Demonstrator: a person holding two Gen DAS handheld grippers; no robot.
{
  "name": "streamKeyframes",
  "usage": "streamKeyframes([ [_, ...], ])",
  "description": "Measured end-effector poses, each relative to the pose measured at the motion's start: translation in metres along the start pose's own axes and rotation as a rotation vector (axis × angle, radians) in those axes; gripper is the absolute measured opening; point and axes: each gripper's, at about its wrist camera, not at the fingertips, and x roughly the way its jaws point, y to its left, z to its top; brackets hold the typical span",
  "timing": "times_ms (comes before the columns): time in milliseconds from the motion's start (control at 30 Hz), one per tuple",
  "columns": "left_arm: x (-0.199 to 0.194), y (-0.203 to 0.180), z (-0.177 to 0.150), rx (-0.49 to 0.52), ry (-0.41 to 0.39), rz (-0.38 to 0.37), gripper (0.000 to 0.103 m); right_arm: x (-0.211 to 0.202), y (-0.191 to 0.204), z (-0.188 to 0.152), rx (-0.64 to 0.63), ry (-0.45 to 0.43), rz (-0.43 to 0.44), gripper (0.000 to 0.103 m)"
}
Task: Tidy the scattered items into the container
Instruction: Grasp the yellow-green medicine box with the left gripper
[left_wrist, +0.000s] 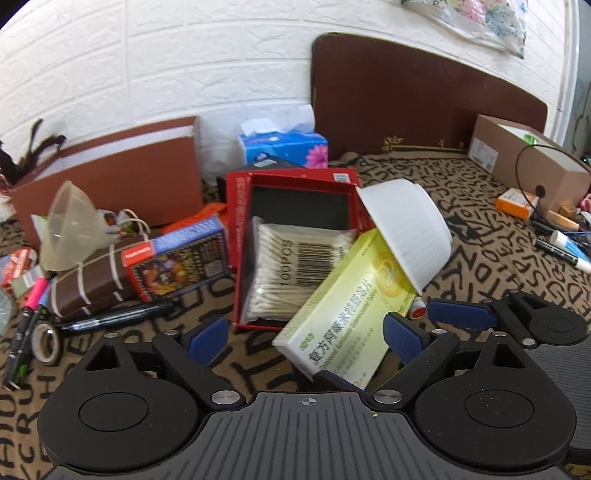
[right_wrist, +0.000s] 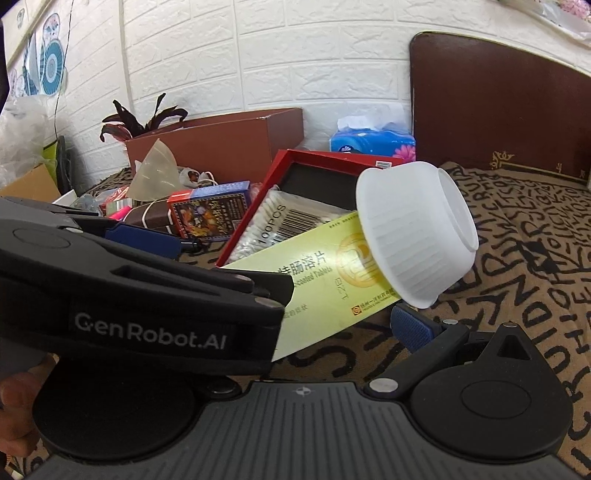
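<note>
An open red box (left_wrist: 242, 240) (right_wrist: 258, 218) holds a pack of cotton swabs (left_wrist: 291, 273) (right_wrist: 273, 225). A yellow-green medicine box (left_wrist: 343, 310) (right_wrist: 325, 280) leans with one end over the red box's near right corner. A white ribbed bowl (left_wrist: 406, 236) (right_wrist: 413, 236) lies tilted on its upper end. My left gripper (left_wrist: 306, 334) is open, its blue pads (left_wrist: 205, 338) either side of the medicine box's near end without gripping it. My right gripper (right_wrist: 236, 325) is open; one pad (right_wrist: 410, 328) sits below the bowl, and the left gripper crosses in front of the other.
Left of the red box lie a card box (left_wrist: 177, 258), a tied brown bundle (left_wrist: 88, 284), a clear funnel (left_wrist: 66, 229), markers (left_wrist: 114, 319) and tape (left_wrist: 46, 341). A brown box (left_wrist: 122, 181), tissues (left_wrist: 284, 147), a headboard (left_wrist: 424, 99) stand behind; a cardboard box (left_wrist: 524, 162) at right.
</note>
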Motion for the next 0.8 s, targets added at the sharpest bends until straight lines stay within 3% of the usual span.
streamKeyframes([
  [167,0.014,0.000,0.006,0.026,0.042,-0.040,0.083,0.006,-0.008,-0.002,0.032,0.012,0.022,0.103],
  [433,0.024,0.004,0.007,0.052,0.081,-0.073,0.082,0.010,-0.006,-0.005,0.008,0.033,0.083,0.103],
  [500,0.026,0.005,0.008,0.053,0.093,-0.092,0.078,0.013,-0.005,-0.006,0.003,0.040,0.085,0.103],
  [567,0.027,0.005,0.009,0.053,0.106,-0.125,0.063,0.015,-0.005,-0.006,0.005,0.036,0.095,0.102],
  [667,0.026,0.001,0.011,0.078,0.106,-0.125,0.052,0.016,-0.006,-0.003,0.015,0.043,0.104,0.098],
  [733,0.022,-0.003,0.012,0.093,0.106,-0.152,0.040,0.015,-0.008,-0.002,0.033,0.051,0.119,0.088],
  [800,0.018,-0.008,0.010,0.124,0.104,-0.146,0.038,0.013,-0.009,-0.002,0.028,0.057,0.117,0.080],
])
